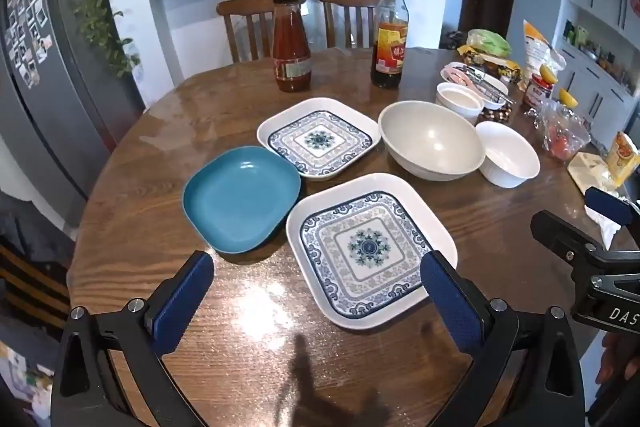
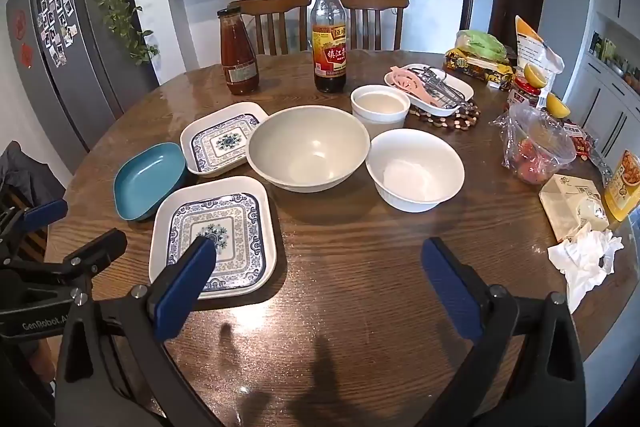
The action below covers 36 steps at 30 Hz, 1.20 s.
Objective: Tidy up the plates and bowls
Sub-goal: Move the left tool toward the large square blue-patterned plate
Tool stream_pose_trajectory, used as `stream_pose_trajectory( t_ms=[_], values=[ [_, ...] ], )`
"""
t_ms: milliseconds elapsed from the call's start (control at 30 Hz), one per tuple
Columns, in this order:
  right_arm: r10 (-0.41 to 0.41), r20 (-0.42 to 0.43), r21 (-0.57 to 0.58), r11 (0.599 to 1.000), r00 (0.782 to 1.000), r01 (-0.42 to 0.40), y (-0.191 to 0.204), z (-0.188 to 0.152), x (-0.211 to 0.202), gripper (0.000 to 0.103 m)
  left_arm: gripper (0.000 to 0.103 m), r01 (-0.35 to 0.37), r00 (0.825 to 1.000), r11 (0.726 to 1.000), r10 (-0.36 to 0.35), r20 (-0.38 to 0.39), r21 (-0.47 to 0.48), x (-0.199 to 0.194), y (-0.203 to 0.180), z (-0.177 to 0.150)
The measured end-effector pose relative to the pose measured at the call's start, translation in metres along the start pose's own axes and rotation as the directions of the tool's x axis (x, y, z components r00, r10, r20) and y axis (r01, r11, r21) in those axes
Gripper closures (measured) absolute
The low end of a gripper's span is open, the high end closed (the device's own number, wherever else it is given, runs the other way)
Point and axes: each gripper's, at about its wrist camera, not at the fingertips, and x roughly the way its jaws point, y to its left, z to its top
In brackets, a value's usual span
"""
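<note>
While both tools gape, plates [image 1: 370, 249] (apparently unstacked) lie apart.

Right claw [image 2: 320, 291] wide, empty (above table [image 2: 380, 259]); beige bowl [image 2: 307, 147] beyond.

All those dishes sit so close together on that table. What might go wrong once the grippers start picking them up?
Lifting the nearer patterned plate could nudge the blue dish, whose rim sits right against it. Reaching for the big beige bowl might bump the white bowl beside it. A wide swing toward the back could tip the tall vinegar bottle.
</note>
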Motion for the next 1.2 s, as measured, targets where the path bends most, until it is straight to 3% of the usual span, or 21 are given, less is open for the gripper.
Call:
stream_pose_trajectory(
  t_ms=[100,467,1200],
  values=[
    [0.008,0.004,0.006,1.0,1.0,-0.008,-0.001,0.001,0.0,0.0,0.0,-0.033,0.999,0.999,0.033,0.041,-0.001,-0.006,0.001,-0.005],
    [0.022,-0.008,0.008,1.0,1.0,-0.022,0.006,0.0,0.0,0.0,0.0,-0.08,0.994,0.997,0.079,0.072,0.009,-0.008,0.0,-0.008],
    [0.036,-0.023,-0.012,0.999,0.999,-0.036,0.013,0.002,0.005,0.0,0.0,-0.085,0.994,0.996,0.085,0.072,-0.009,-0.004,0.01,-0.01]
  ],
)
